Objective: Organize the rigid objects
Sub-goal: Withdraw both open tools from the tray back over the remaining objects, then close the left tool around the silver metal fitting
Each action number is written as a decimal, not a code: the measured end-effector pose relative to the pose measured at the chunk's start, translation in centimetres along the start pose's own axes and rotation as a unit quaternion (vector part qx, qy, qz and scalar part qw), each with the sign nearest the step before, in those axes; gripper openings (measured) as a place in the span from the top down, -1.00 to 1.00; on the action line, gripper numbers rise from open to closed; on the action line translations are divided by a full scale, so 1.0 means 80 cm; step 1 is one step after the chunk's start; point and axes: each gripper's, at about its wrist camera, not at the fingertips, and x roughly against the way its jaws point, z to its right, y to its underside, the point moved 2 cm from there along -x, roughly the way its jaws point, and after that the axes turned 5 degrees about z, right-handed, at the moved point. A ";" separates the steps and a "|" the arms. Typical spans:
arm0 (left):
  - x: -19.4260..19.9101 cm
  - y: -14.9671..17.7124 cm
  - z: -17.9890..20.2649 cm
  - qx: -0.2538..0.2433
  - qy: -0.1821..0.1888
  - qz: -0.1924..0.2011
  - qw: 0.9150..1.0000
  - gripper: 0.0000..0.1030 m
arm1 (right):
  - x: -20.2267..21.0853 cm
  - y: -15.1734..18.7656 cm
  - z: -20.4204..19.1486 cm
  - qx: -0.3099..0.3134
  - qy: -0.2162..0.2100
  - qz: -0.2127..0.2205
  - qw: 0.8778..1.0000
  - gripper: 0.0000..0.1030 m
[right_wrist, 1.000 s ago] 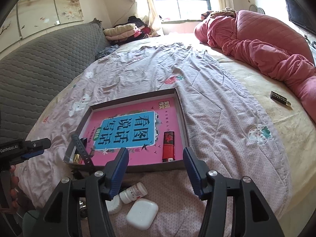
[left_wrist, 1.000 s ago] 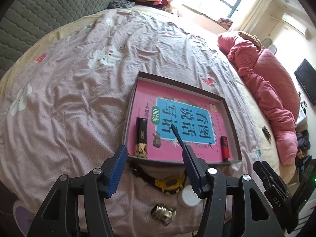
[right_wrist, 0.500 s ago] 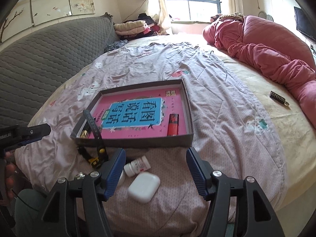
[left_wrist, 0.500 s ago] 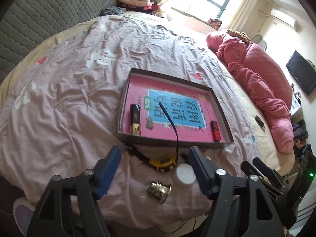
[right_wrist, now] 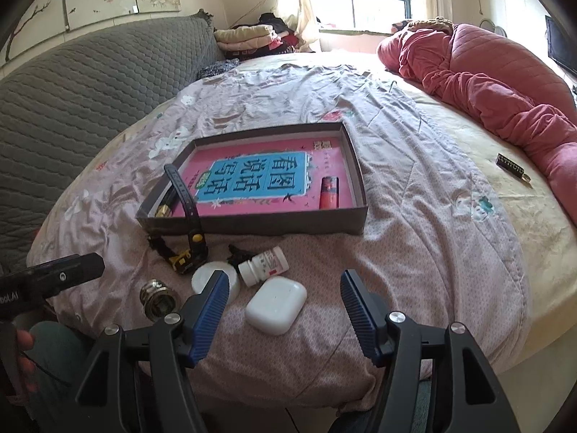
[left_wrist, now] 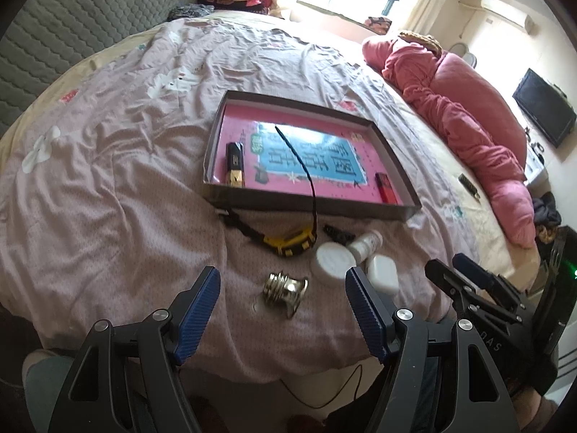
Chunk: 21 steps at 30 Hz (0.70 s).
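A shallow brown box (left_wrist: 310, 206) (right_wrist: 252, 224) with a pink book inside lies on the bed; it holds a black-and-gold lighter (left_wrist: 234, 166) and a red lighter (left_wrist: 386, 191) (right_wrist: 329, 192). In front of it lie a yellow-and-black watch (left_wrist: 292, 243) (right_wrist: 187, 258), a metal fitting (left_wrist: 285, 288) (right_wrist: 158, 297), a white round jar (left_wrist: 333, 261) (right_wrist: 205, 278), a pill bottle (left_wrist: 366, 241) (right_wrist: 265, 265) and a white earbud case (left_wrist: 384, 272) (right_wrist: 276, 305). My left gripper (left_wrist: 281, 310) is open above the fitting. My right gripper (right_wrist: 285, 310) is open over the earbud case.
The pink quilt (left_wrist: 108, 166) covers the round bed. A red duvet (right_wrist: 497, 83) lies at the right. A small dark tag (right_wrist: 510, 164) sits on the yellow sheet. A grey padded headboard (right_wrist: 72, 86) is at the left. The bed's front edge is just below the grippers.
Both grippers have pulled back from the box toward the bed's front edge, so the loose items in front of it have come into view. Both stay open and empty.
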 end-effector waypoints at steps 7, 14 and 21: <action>-0.009 0.015 0.001 -0.005 -0.003 -0.014 1.000 -0.43 | 0.001 0.012 -0.004 0.011 0.009 -0.006 1.000 -0.24; -0.023 0.033 0.005 -0.014 -0.009 -0.033 0.999 -0.43 | -0.003 0.025 -0.007 0.009 0.010 -0.015 1.000 -0.24; -0.038 0.044 0.006 -0.021 -0.017 -0.046 0.999 -0.43 | -0.013 0.035 -0.009 0.006 0.012 -0.027 1.000 -0.24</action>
